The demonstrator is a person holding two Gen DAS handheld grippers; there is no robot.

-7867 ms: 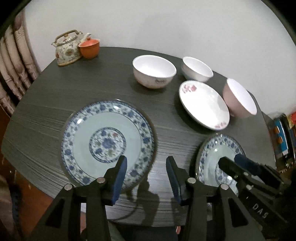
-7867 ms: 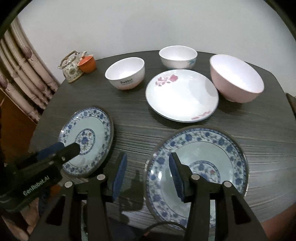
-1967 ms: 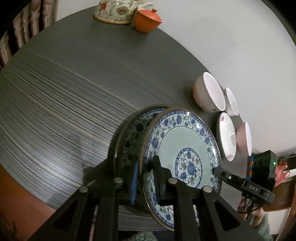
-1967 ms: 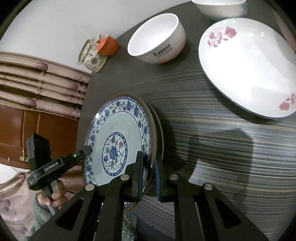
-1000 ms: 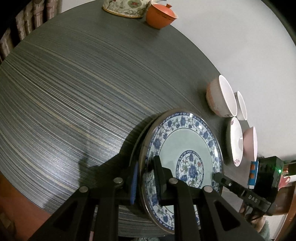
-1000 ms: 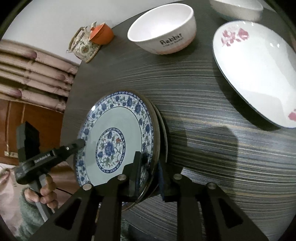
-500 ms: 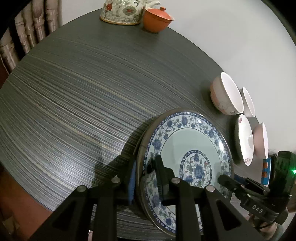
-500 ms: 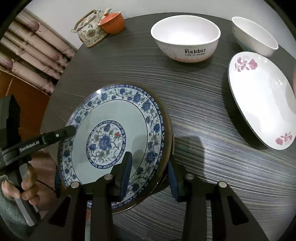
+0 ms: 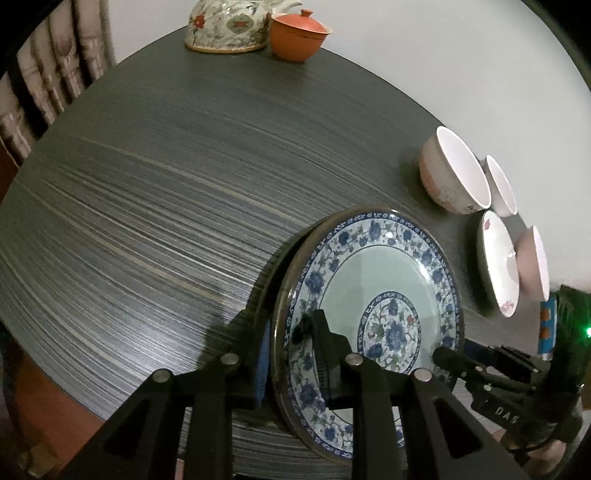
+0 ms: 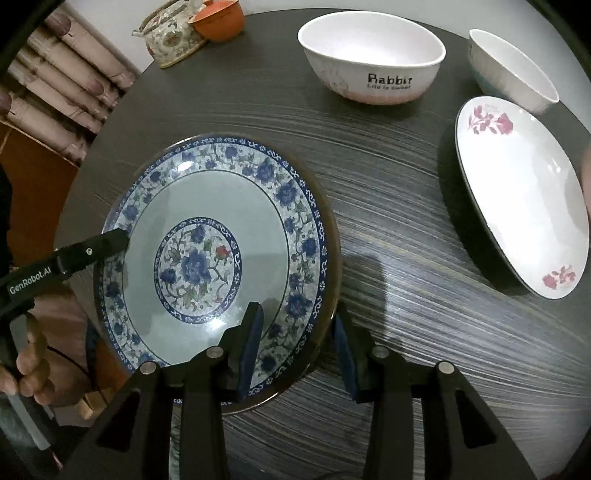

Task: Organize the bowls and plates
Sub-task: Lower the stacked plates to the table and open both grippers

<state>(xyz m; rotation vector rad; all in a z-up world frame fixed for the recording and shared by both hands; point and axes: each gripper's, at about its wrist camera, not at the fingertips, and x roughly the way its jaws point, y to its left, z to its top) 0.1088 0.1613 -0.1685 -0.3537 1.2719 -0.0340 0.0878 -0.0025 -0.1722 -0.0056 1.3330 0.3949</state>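
Blue-and-white floral plate (image 10: 221, 229) lies at the near left edge of the dark round desk (image 10: 388, 229), on top of a second plate; of the lower one only a dark rim shows, in the left wrist view.

Right tongs (image 10: 297, 343): jaws have just been opening and now stand apart astride the plate's near right rim, one blue pad over the plate's face, the other outside the rim. Neither pad presses on it.

Left tongs (image 9: 290, 360): jaws have just been opening too. They straddle the plate's left rim with a narrow gap; whether the pads touch the rim cannot be told.

A hand (image 10: 31, 365) grips the left tool's handle off the desk edge.

Further back: "Rabbit" bowl (image 10: 373, 59), smaller white bowl (image 10: 513, 77), white rose-print plate (image 10: 521, 195), pink bowl (image 9: 532, 258). Far left corner: patterned teapot (image 9: 225, 26) touching an orange lidded cup (image 9: 297, 35).
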